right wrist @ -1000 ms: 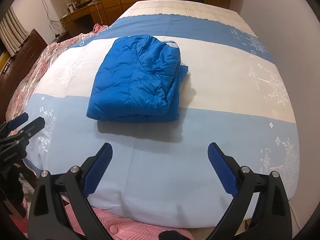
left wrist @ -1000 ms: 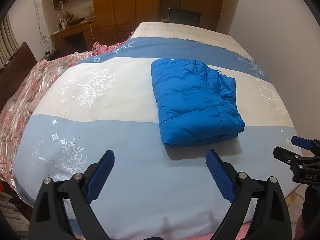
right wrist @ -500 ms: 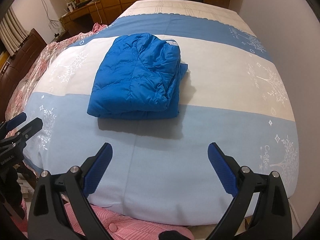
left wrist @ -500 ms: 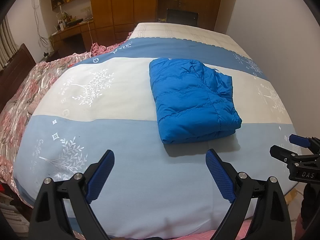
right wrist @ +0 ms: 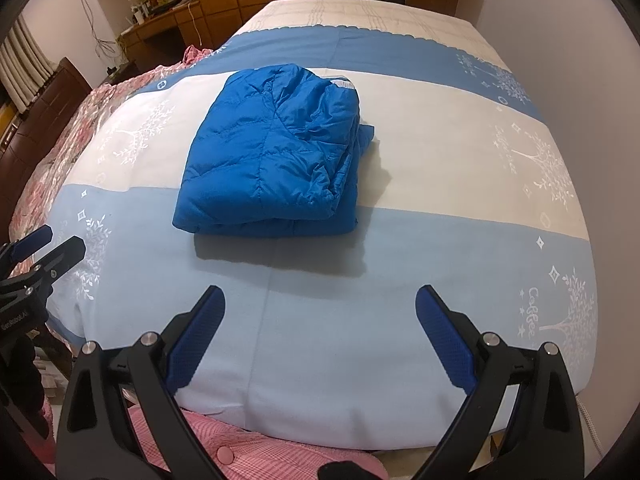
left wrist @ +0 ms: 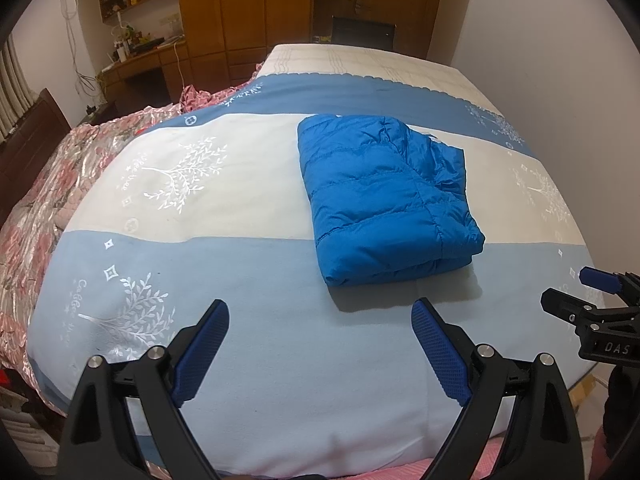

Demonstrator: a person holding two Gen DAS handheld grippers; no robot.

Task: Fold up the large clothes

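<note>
Folded blue jacket [left wrist: 386, 196] lying mid-bed on striped quilt [left wrist: 248, 280]; left gripper [left wrist: 320, 340] and right gripper [right wrist: 320, 328] spread wide, empty, well short. Best finished by leaving bundle undisturbed.

Bare bedspread [left wrist: 248, 280] lies open on every side of the folded blue jacket [left wrist: 384, 196]; a white wall [right wrist: 592, 60] hems the bed's right edge, and a pink floral quilt [left wrist: 52, 184] crowds the left.
</note>
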